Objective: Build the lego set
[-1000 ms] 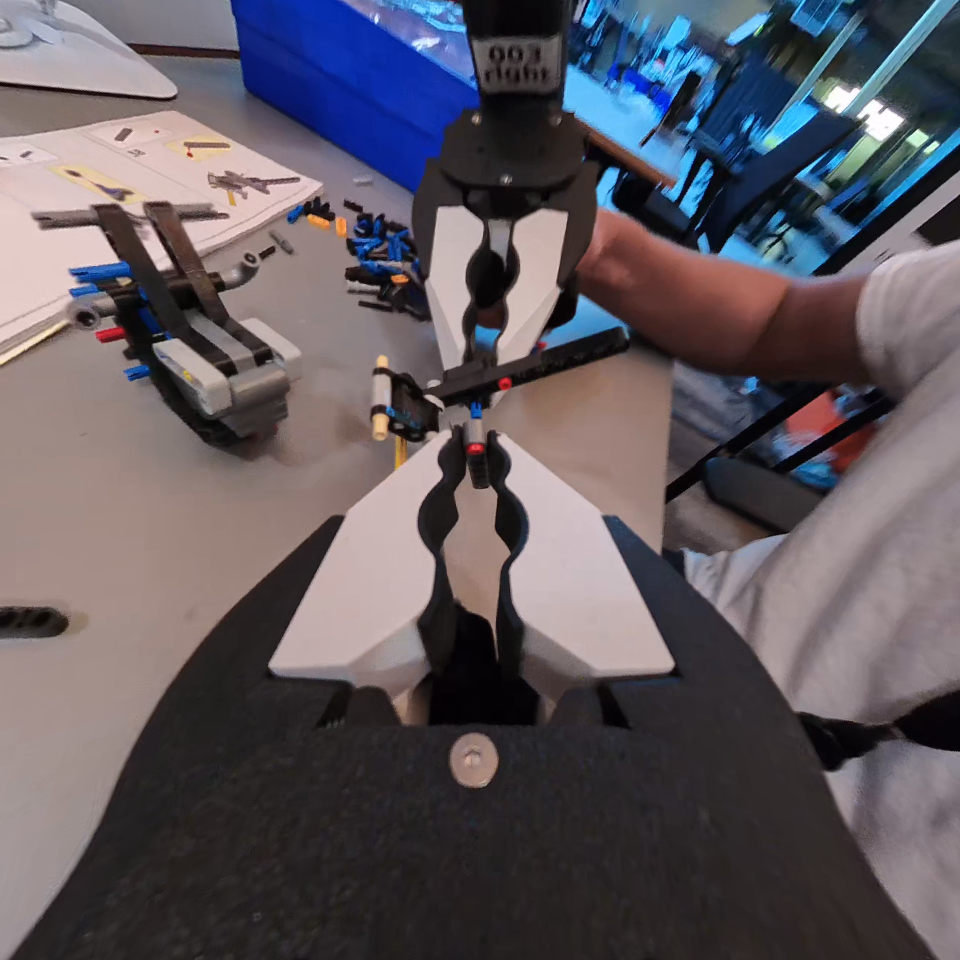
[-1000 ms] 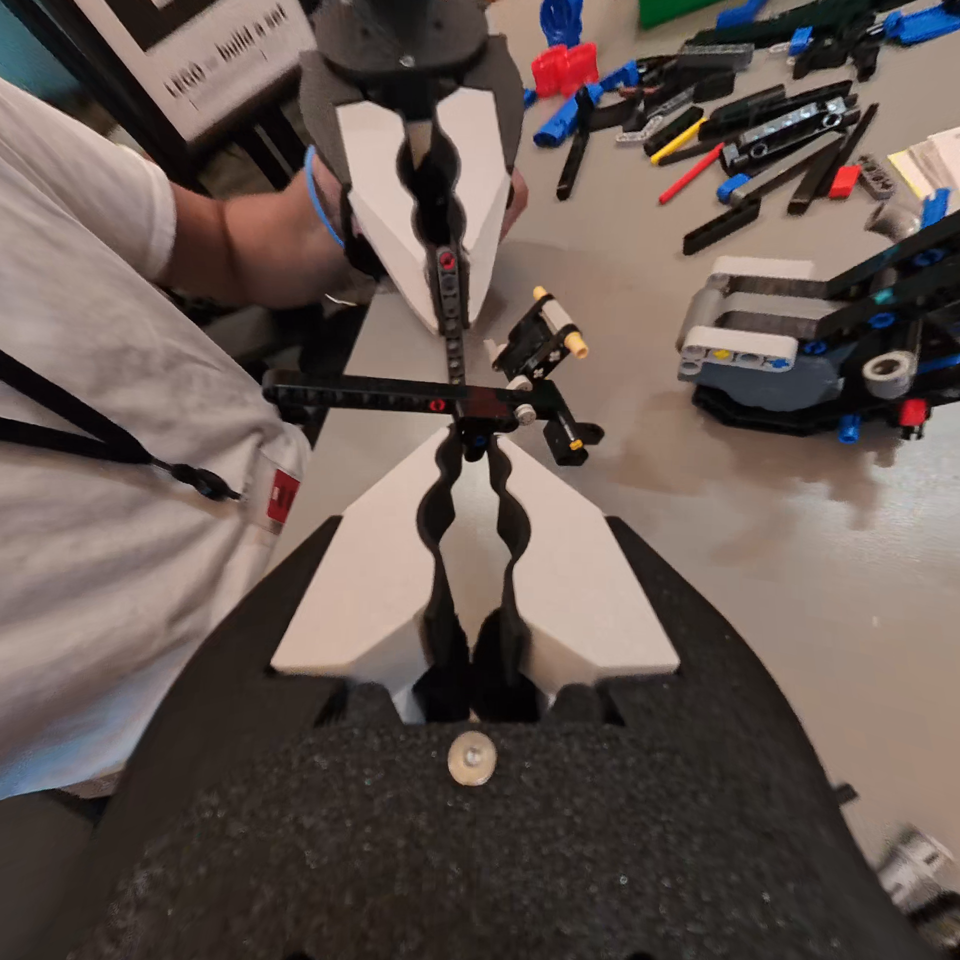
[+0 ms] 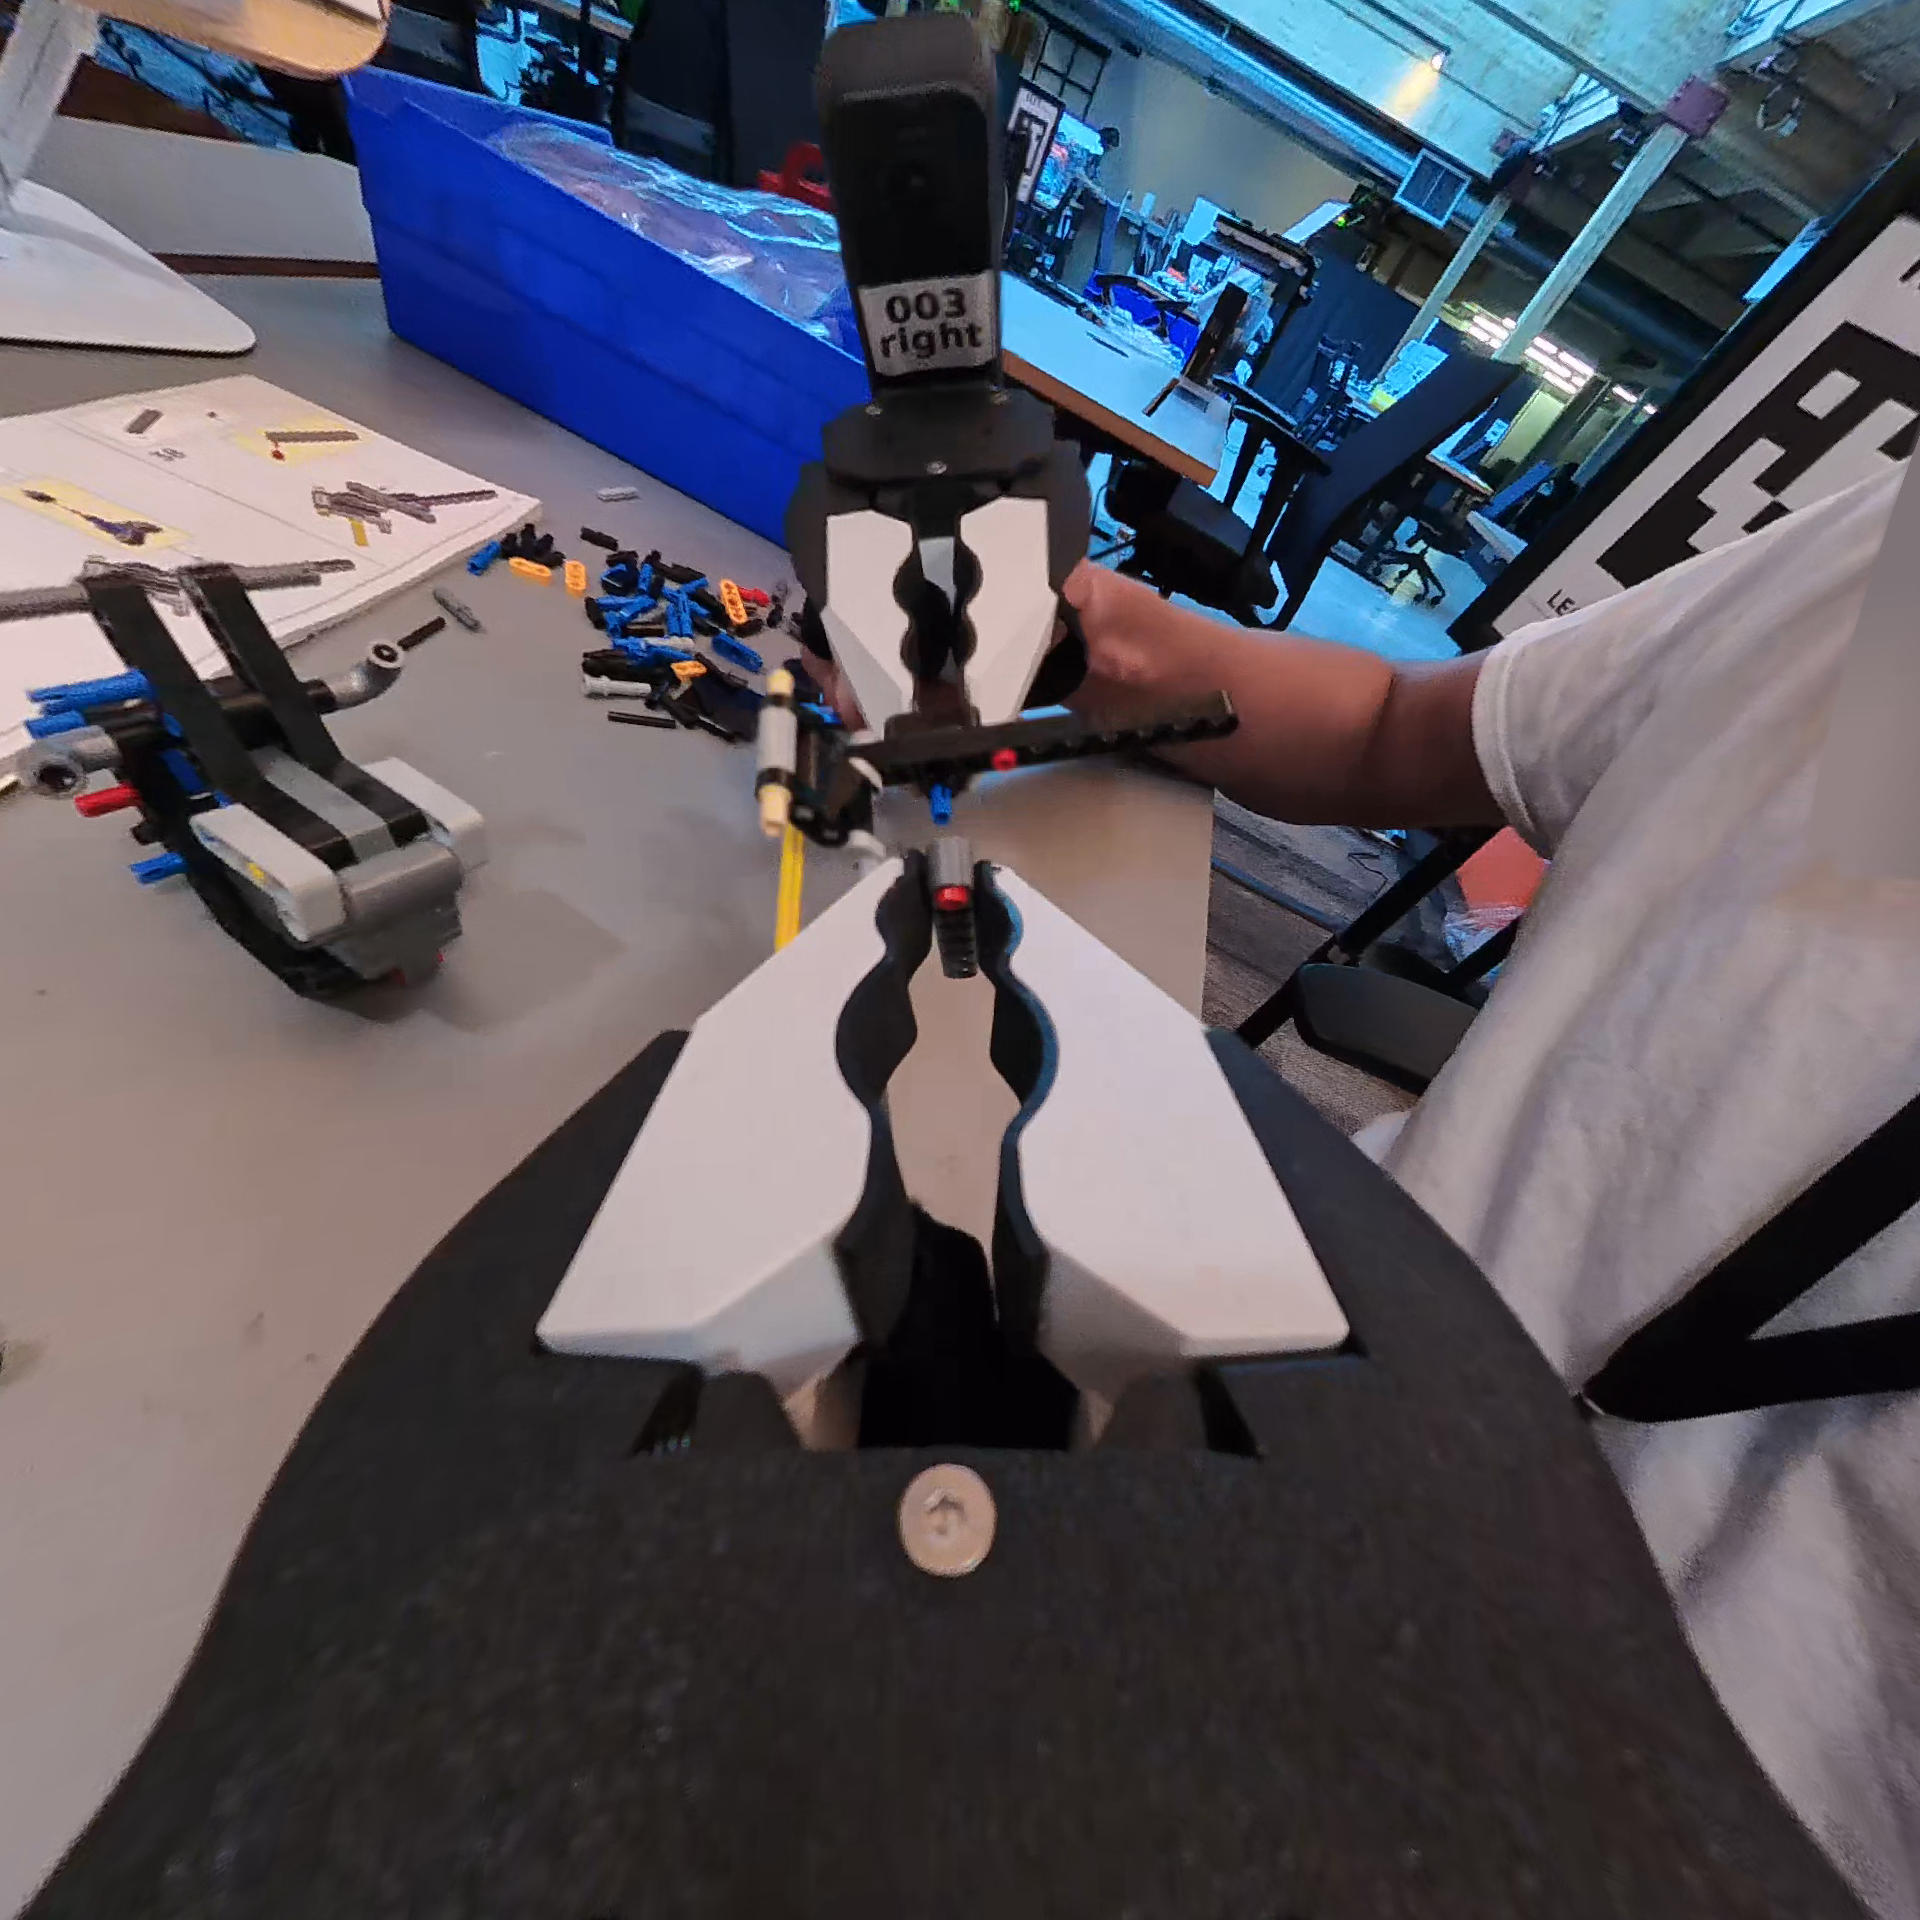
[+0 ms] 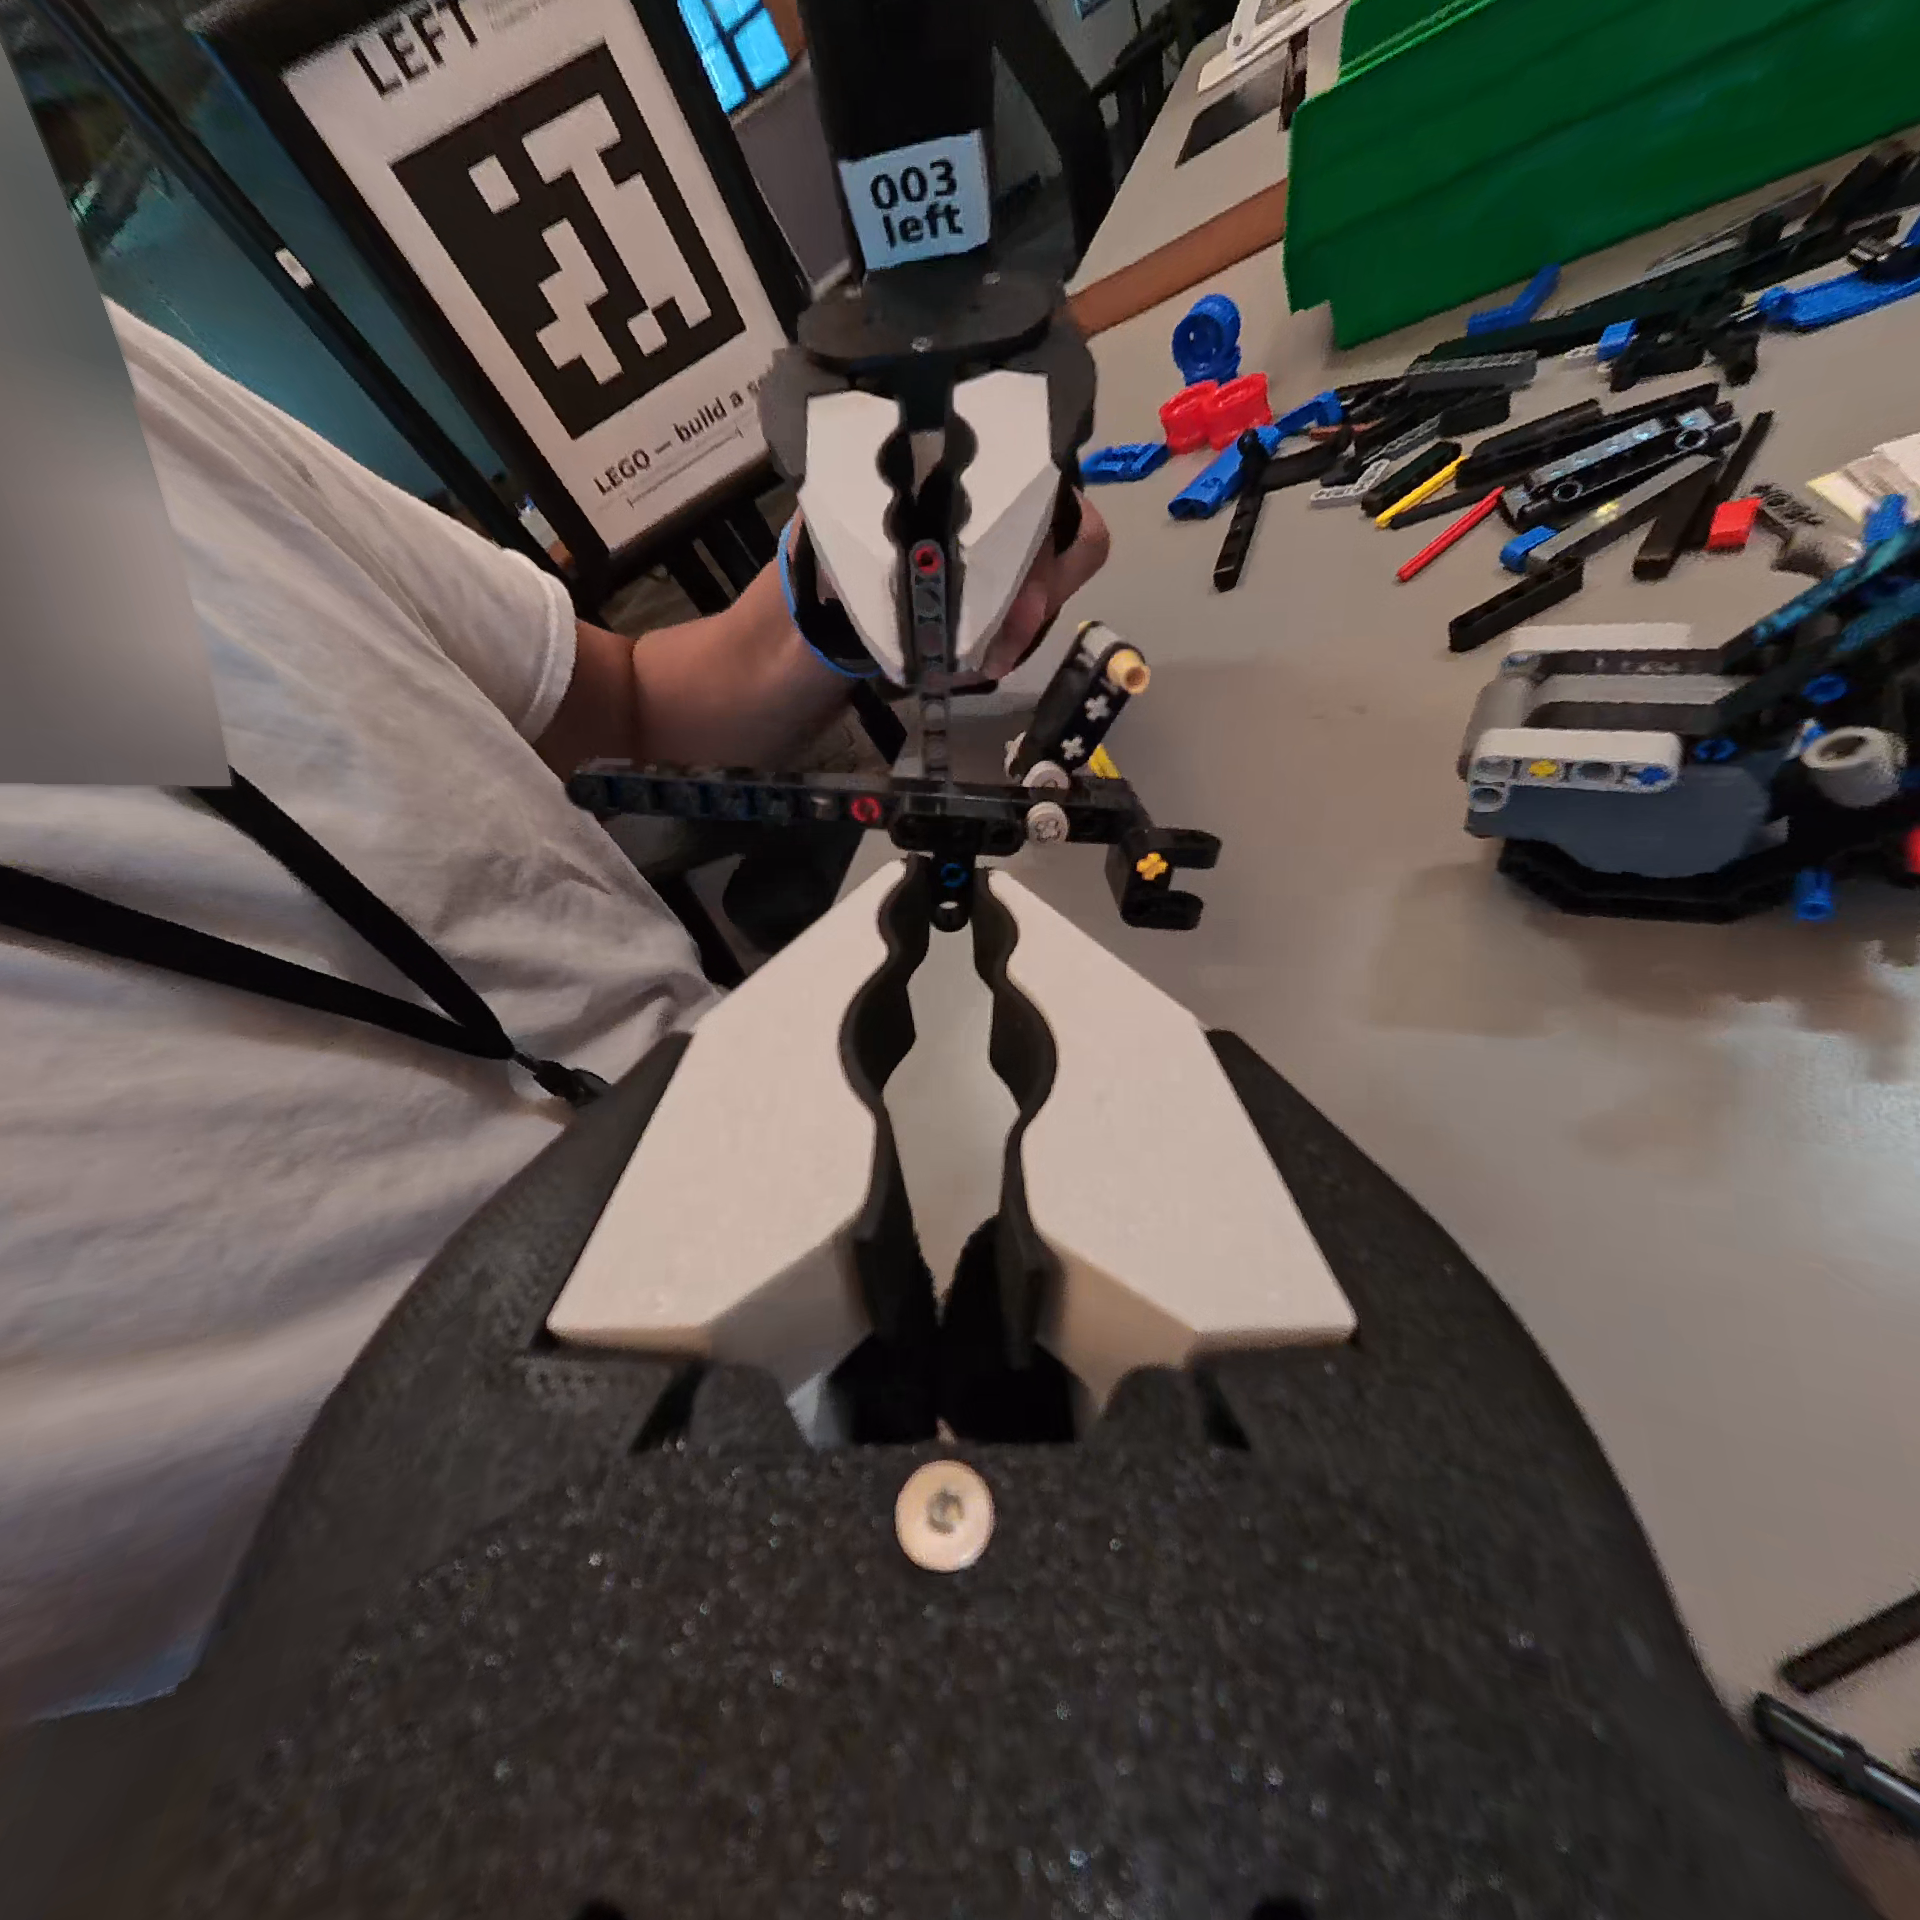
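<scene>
My left gripper [image 3: 943, 883] is shut on a slim dark grey beam with a red pin [image 3: 951, 902], held end-on. My right gripper [image 3: 940, 709] faces it, shut on a black beam assembly [image 3: 1049, 740] with a white-and-tan axle part at its left end. In the right wrist view my right gripper [image 4: 948, 896] grips the assembly [image 4: 769, 802] at its middle, by a blue pin. The left gripper [image 4: 931, 665] points the grey beam [image 4: 928, 613] down onto the assembly's middle. Both are held in the air above the table edge.
A partly built grey, black and blue model [image 3: 312, 842] [image 4: 1662, 790] stands on the grey table. Small loose pins [image 3: 665, 634] lie near an instruction booklet [image 3: 208, 488] and a blue bin [image 3: 582, 301]. Long beams [image 4: 1558, 468] lie before a green bin [image 4: 1558, 156]. The tips of one gripper are about 5 cm away from the tips of the other.
Both grippers have risen and tilted upward together, keeping their holds. The grey beam's end stays at the middle of the black assembly.
</scene>
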A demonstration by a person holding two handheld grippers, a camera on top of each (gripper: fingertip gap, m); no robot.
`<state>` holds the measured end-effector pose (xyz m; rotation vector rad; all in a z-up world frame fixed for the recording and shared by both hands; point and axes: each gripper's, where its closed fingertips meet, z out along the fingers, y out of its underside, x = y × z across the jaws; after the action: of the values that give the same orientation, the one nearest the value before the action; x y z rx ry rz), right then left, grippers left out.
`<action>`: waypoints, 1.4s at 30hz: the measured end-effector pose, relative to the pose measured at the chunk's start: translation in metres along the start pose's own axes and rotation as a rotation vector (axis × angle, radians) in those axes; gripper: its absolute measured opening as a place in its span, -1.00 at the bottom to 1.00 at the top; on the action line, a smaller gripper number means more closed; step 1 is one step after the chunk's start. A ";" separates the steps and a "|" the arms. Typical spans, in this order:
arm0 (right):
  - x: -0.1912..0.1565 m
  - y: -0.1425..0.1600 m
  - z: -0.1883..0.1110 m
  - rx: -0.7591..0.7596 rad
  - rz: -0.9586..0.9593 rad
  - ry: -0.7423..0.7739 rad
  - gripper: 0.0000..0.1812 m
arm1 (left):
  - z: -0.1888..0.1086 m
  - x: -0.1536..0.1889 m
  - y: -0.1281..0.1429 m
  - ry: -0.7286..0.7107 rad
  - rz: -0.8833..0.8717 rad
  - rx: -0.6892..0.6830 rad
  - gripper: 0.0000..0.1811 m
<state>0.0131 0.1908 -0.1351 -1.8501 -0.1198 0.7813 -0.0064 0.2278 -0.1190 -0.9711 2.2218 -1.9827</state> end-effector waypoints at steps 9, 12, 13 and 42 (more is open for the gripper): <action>-0.002 -0.009 0.004 0.083 0.124 -0.079 -0.93 | 0.006 -0.003 -0.007 0.042 -0.129 -0.013 -0.93; -0.002 -0.008 0.011 0.077 0.171 -0.079 -0.93 | 0.008 -0.004 -0.006 0.070 -0.166 0.010 -0.94; -0.005 -0.008 0.012 0.072 0.167 -0.084 -0.93 | 0.009 -0.006 -0.006 0.063 -0.167 0.013 -0.93; 0.023 -0.010 -0.005 0.069 0.088 0.115 -0.93 | -0.018 -0.004 0.041 -0.072 -0.205 -0.176 -0.94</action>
<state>0.0364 0.2012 -0.1360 -1.8394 0.0617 0.7286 -0.0285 0.2460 -0.1535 -1.3168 2.3754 -1.8117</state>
